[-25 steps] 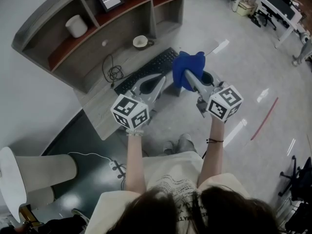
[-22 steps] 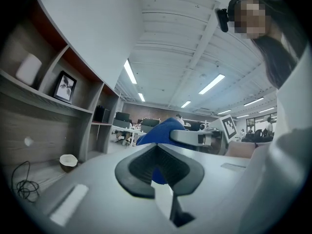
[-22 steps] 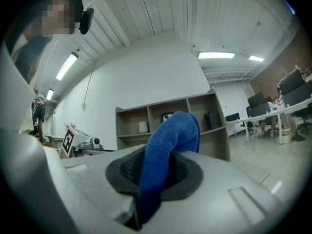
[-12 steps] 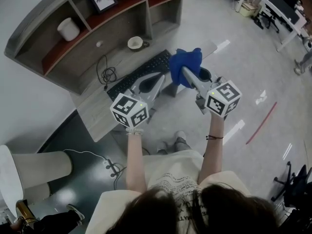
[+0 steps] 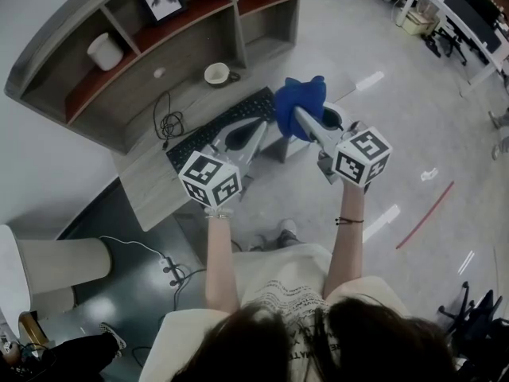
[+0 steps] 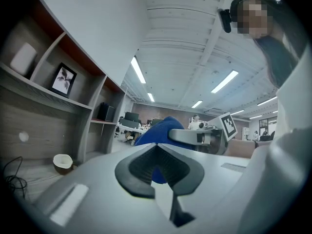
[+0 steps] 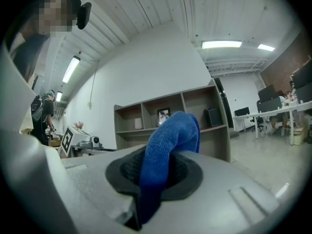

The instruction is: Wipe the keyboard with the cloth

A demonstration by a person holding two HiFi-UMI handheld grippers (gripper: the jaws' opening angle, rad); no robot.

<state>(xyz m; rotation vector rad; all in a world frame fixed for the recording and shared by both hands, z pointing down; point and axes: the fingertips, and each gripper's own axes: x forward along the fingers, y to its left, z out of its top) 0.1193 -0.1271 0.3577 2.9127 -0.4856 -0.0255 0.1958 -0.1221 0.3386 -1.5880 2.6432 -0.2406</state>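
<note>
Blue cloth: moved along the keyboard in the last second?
No. The blue fabric cloth still sits at the right end of the black keyboard, in the right claw.

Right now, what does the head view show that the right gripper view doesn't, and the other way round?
Only the head view shows the keyboard on the desk, with a bowl and a coiled cable nearby. Only the right gripper view shows the right claw shut on the blue cloth, plus ceiling lights. Both show the cloth and the shelf unit with its framed picture.
</note>
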